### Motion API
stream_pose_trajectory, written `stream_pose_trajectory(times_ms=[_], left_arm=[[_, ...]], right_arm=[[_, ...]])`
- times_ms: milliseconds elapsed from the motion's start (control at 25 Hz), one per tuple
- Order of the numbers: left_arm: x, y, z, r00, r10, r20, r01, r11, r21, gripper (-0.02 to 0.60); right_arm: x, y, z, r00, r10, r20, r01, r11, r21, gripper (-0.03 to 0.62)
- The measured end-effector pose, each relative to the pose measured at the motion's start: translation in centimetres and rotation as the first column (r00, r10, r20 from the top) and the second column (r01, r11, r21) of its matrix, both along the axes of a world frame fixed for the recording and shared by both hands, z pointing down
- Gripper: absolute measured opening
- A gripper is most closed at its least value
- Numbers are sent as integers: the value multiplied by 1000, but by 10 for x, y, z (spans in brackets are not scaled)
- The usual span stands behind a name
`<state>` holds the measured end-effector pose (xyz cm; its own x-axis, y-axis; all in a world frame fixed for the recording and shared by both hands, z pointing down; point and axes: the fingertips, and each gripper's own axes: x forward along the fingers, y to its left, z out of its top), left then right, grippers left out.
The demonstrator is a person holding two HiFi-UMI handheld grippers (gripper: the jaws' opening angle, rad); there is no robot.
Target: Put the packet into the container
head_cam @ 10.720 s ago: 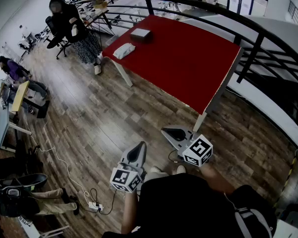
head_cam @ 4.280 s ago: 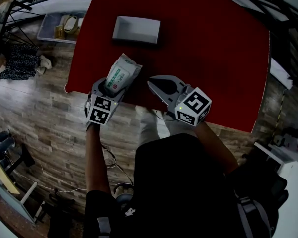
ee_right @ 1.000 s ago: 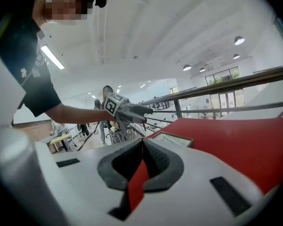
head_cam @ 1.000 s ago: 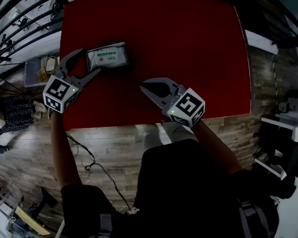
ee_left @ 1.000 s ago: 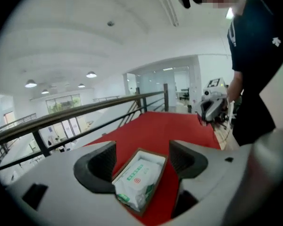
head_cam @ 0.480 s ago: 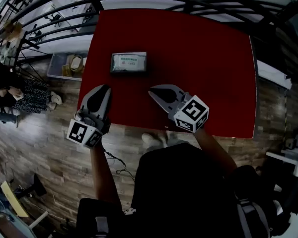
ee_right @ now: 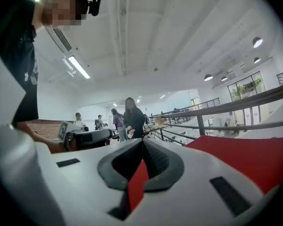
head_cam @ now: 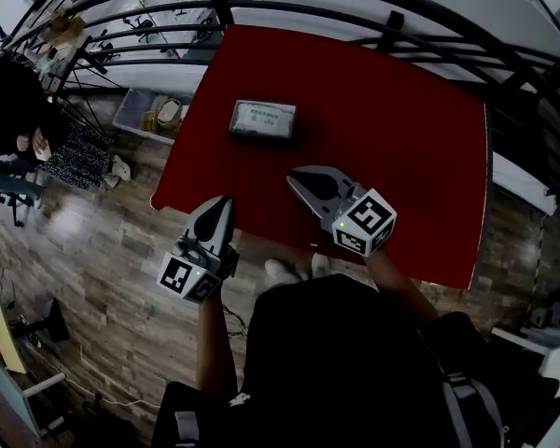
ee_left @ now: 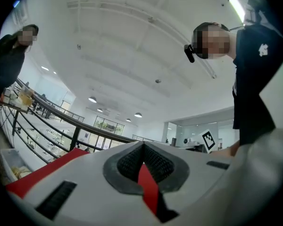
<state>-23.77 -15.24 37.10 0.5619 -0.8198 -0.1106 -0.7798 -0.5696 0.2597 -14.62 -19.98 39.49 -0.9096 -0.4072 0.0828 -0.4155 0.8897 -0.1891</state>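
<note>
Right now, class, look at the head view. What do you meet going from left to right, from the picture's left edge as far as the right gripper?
person in dark clothing → bin on the floor → left gripper → container holding the packet → right gripper

The table (head_cam: 373, 110) is deep red, and the pale grey container (head_cam: 261, 138) on it has a white packet (head_cam: 263, 118) with green print. The left gripper (head_cam: 226, 201) and right gripper (head_cam: 293, 176) are light grey with black pads, each bearing a cube of black-and-white square markers. The floor (head_cam: 103, 250) is brown wood planking.
</note>
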Motion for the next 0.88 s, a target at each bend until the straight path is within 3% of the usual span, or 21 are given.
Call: stream_pose_trajectory(times_ms=[480, 880], left_arm=[[20, 27, 5, 997, -15, 71, 16, 1000, -17, 9], [20, 34, 10, 997, -25, 67, 28, 999, -37, 8]], right_arm=[[6, 24, -20, 998, -52, 20, 51, 997, 51, 21], [1, 30, -23, 997, -70, 27, 69, 996, 52, 21]])
